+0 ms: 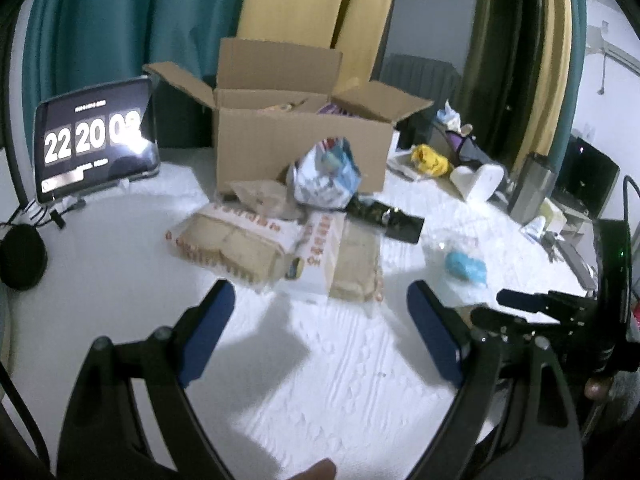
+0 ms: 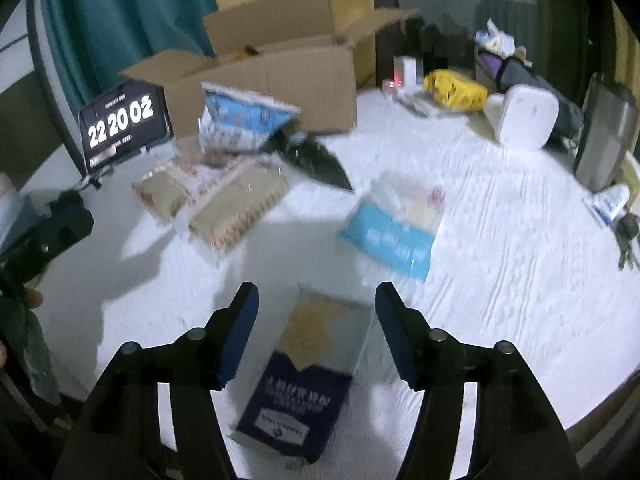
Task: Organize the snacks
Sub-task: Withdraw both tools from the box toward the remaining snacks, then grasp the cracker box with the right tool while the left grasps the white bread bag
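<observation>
Left gripper (image 1: 320, 332): open, empty, over counter (image 1: 320, 380). Right gripper (image 2: 316, 328): open, navy packet (image 2: 304, 384) between jaws, untouched. Box (image 1: 296, 140) far; snack packs (image 1: 240, 244) near it

A home room: teal curtains (image 1: 100, 20) hang behind a cluttered white-covered table (image 1: 320, 360) with a clock tablet (image 1: 94, 140).

Dim, blurred fisheye views, hard shadows
</observation>
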Tool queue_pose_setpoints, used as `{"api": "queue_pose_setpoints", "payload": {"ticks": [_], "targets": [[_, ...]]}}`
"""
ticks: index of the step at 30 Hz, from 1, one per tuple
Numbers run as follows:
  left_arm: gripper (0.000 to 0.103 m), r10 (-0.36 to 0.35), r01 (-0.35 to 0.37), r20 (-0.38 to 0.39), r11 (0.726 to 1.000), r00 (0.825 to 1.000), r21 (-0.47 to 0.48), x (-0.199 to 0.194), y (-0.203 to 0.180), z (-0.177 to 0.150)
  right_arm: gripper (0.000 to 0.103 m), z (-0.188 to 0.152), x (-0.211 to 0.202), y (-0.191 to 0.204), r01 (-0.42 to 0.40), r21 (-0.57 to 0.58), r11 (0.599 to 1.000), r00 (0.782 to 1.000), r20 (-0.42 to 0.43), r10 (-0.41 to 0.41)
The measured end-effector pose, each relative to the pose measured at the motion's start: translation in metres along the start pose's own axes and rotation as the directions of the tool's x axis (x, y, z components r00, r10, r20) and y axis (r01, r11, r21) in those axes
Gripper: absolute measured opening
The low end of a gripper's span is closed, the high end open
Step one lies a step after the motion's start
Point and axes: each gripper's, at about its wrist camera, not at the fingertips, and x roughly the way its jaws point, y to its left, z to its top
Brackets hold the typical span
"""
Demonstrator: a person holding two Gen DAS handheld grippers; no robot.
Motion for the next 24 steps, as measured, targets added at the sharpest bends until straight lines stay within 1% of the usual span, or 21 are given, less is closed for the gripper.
{"api": "queue_pose_setpoints", "payload": {"ticks": [3,4,6,7,8,13,15,19,21,24], "targets": [[0.089,0.002,-0.002,-0.028,1.000,1.000,-0.001,0.009,-0.001,-0.005,0.066,-0.008,0.011,-0.001,-0.004,0.003,1.000,0.999,-0.040,0.004],[0.089,0.001,-0.001,-0.035,1.000,0.999,0.000,0.012,-0.002,-0.006,0.068,-0.009,0.014,-0.001,-0.001,0.000,1.000,0.999,-0.049,0.001],[0.089,0.002,-0.001,-0.052,1.000,0.999,0.004,0.019,-0.003,-0.009,0.069,-0.014,0.024,0.001,-0.005,-0.017,1.000,0.996,-0.088,0.003],[0.089,0.001,-0.001,-0.059,1.000,0.998,0.006,0.021,-0.003,-0.010,0.071,-0.016,0.028,0.002,-0.005,-0.037,0.999,0.995,-0.100,0.001],[0.089,0.002,-0.002,-0.068,1.000,0.998,0.009,0.025,-0.004,-0.010,0.072,-0.017,0.028,0.006,0.006,-0.072,0.997,0.996,-0.085,-0.012],[0.089,0.011,-0.008,-0.102,1.000,0.995,0.028,0.041,-0.010,-0.009,0.072,-0.017,0.033,0.011,0.022,-0.135,0.991,0.997,-0.075,-0.033],[0.089,0.016,-0.012,-0.112,0.999,0.994,0.036,0.047,-0.011,-0.007,0.070,-0.017,0.034,0.014,0.029,-0.163,0.986,0.997,-0.066,-0.041],[0.089,0.020,-0.012,-0.130,0.998,0.991,0.059,0.062,-0.018,0.001,0.057,-0.012,0.036,0.009,-0.002,-0.168,0.986,0.998,-0.059,-0.008],[0.089,0.026,-0.016,-0.137,0.997,0.990,0.076,0.069,-0.022,0.006,0.056,-0.006,0.037,0.003,-0.038,-0.146,0.989,0.997,-0.065,0.029],[0.089,0.039,-0.026,-0.143,0.995,0.989,0.093,0.084,-0.026,0.015,0.056,0.004,0.036,-0.002,-0.059,-0.136,0.989,0.997,-0.051,0.053]]}}
